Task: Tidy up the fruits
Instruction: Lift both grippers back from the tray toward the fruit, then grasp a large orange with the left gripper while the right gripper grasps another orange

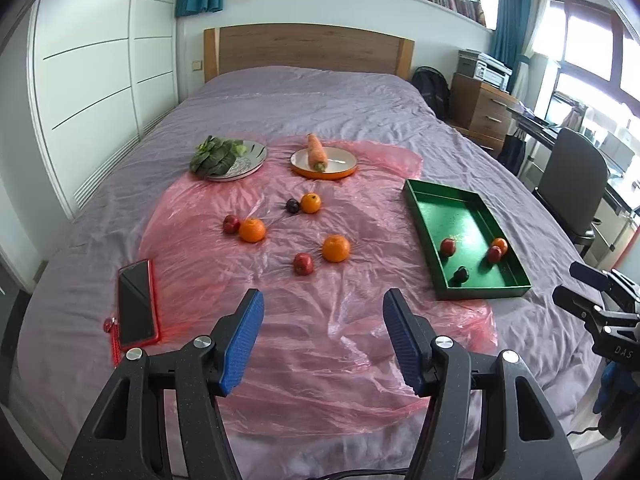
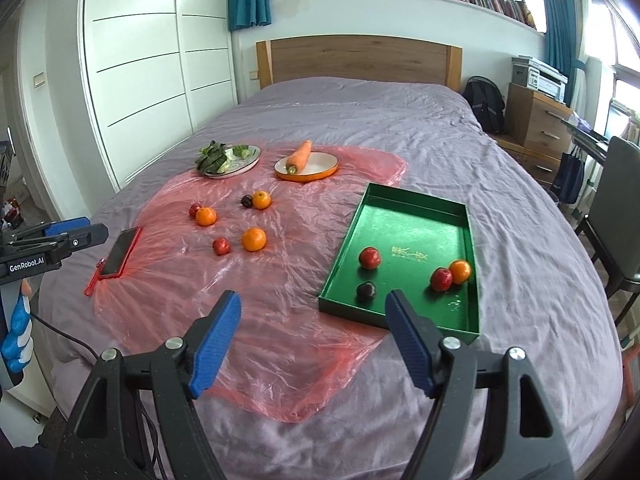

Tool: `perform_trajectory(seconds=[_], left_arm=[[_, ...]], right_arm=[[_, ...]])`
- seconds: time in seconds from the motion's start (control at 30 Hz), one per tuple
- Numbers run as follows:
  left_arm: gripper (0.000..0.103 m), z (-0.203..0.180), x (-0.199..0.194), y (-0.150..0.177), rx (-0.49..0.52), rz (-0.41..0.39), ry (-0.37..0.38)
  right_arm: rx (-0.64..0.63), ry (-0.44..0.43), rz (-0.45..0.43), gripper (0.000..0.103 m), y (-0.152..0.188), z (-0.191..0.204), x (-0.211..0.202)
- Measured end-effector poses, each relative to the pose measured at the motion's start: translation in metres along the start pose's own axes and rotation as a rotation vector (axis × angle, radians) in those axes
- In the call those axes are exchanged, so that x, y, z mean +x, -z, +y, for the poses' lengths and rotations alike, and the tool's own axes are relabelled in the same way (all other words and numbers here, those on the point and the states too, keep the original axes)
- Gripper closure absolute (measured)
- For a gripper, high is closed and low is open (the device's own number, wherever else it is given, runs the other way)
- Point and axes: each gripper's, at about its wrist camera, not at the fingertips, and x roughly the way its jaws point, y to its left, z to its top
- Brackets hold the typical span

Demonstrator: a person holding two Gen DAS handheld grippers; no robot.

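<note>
- A bed covered by a purple sheet [image 1: 320, 100] is seen, with a pink plastic film [image 1: 280, 320] spread over its near half.
- The left gripper [image 1: 323, 334] is held above the film with its blue pads apart and nothing between them.
- The right gripper [image 2: 313, 338] is likewise held wide and empty, near the green tray [image 2: 404, 216].
- Four fruits already lie inside the tray; six are left loose on the film.
- The nearest loose pair, a red apple [image 1: 303, 263] and an orange [image 1: 336, 248], is found straight ahead of the left gripper and slightly beyond it.
- The left hand is judged nearer to these; both fruits are round, so no long axis matters.
- The tray lies to the right, its long side running away from the viewer.
</note>
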Motion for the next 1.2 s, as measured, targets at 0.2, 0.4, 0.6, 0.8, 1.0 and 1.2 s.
perform_trajectory(seconds=[0.2,0.4,0.6,0.8,1.0,1.2], left_arm=[[0.047,0.014,0.009,-0.001,-0.048,-0.001,0.006],[0.047,0.023,0.025,-0.004,-0.071,0.011,-0.028],[0.047,0.051,0.040,0.000,-0.129,0.037,-0.089],[0.047,0.083,0.061,0.006,-0.188,0.072,-0.129],[0.047,0.106,0.090,0.008,-0.220,0.114,-0.159],[0.047,0.115,0.119,-0.001,-0.230,0.142,-0.160]], right_arm=[[0.012,0.005,0.021,0.000,0.004,-0.001,0.013],[0.024,0.009,0.020,0.000,0.003,-0.007,0.022],[-0.005,-0.032,0.031,0.000,0.001,-0.002,0.040],[-0.025,-0.082,0.066,0.000,0.003,0.011,0.066],[-0.057,-0.137,0.105,0.000,0.003,0.026,0.096],[-0.096,-0.183,0.142,0.000,-0.003,0.044,0.131]])
